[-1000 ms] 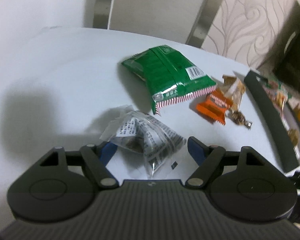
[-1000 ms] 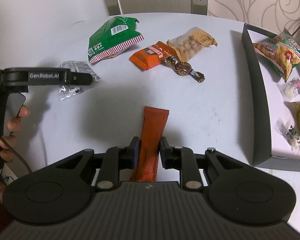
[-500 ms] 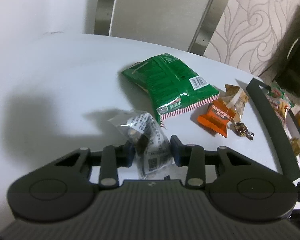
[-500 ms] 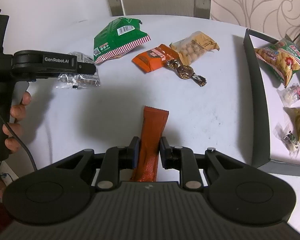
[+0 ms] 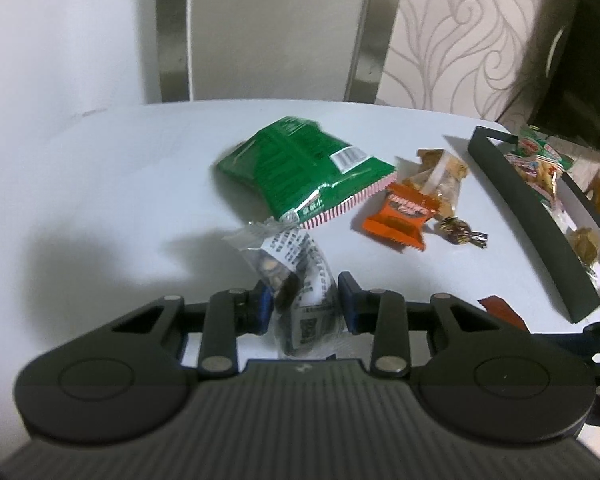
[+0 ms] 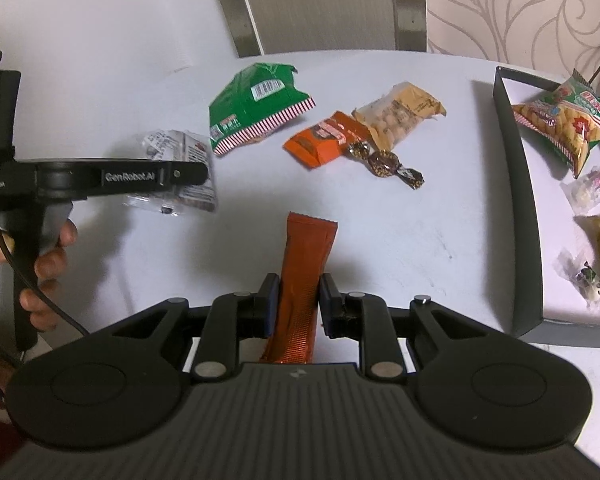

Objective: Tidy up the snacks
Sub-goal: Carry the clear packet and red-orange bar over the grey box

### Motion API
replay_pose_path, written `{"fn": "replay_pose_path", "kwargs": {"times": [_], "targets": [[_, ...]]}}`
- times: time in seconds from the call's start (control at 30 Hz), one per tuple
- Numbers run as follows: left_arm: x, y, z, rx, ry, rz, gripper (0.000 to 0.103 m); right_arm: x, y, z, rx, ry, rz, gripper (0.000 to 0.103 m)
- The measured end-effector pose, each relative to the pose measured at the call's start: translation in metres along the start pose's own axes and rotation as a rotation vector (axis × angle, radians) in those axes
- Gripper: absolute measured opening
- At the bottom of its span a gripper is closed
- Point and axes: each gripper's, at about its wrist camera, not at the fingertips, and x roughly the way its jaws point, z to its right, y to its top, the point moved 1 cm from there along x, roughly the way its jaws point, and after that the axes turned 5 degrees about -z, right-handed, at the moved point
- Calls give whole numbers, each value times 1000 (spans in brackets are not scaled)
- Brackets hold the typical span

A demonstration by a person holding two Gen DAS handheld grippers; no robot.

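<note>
The white tabletop carries a dark tray and a green bag. The left gripper pinches a clear snack packet in its jaws; the right gripper pinches an orange stick packet.

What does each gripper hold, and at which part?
Left gripper: clear snack packet, gripped near its lower end. Right gripper: orange stick packet, around its middle.

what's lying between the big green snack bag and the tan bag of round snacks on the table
A small orange wrapped snack lies between the green snack bag and the tan bag, clearest in the right wrist view.
</note>
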Motion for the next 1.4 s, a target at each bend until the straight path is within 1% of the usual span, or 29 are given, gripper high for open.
{"fn": "replay_pose_path", "kwargs": {"times": [0.3, 0.53, 0.7, 0.93, 1.1, 1.23, 1.27, 1.4], "targets": [[-6, 11, 28, 72, -15, 33, 37, -24, 2, 3, 20, 51, 56, 25], [-5, 22, 55, 104, -50, 47, 37, -50, 2, 26, 75, 53, 108, 25], [-1, 34, 80, 133, -99, 56, 37, -64, -3, 46, 116, 42, 127, 25], [3, 58, 131, 216, -208, 90, 37, -85, -23, 75, 198, 2, 153, 25], [19, 70, 182, 308, -286, 84, 37, -106, -39, 94, 271, -46, 193, 25], [41, 75, 228, 373, -314, 63, 37, -120, -52, 108, 330, -91, 216, 25], [49, 76, 240, 388, -313, 58, 37, -124, -56, 112, 343, -101, 220, 25], [73, 78, 268, 425, -299, 30, 37, -134, -65, 122, 383, -139, 232, 25]]}}
